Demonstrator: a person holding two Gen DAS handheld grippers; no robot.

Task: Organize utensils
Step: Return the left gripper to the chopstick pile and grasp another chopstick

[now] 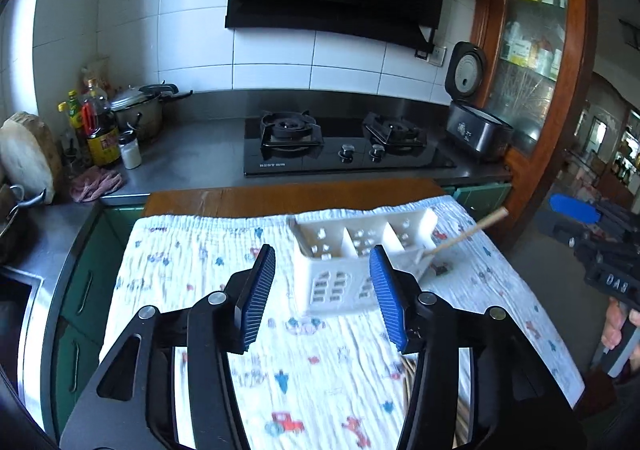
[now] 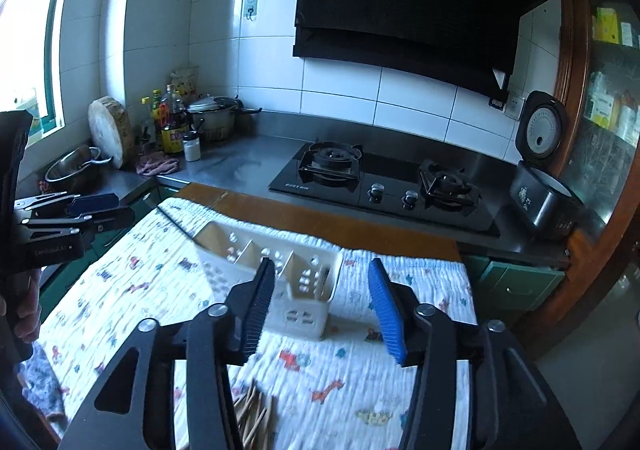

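white caddy [image 2: 280,282] — standing on the clothed table [image 2: 360,390]; one wooden utensil [image 1: 464,232] at its right end. chopsticks [image 2: 252,414] lie just before it. both my grippers [image 1: 324,290] [image 2: 320,306] spread, empty — approach chopsticks low, pinch mid-length.

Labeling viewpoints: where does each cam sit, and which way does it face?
Left wrist: on the left gripper, open, facing the white organizer and stove; right gripper and hand at right edge.
Right wrist: on the right gripper, open, same heading; left gripper at left edge.
Shared: organizer, printed cloth, stove.
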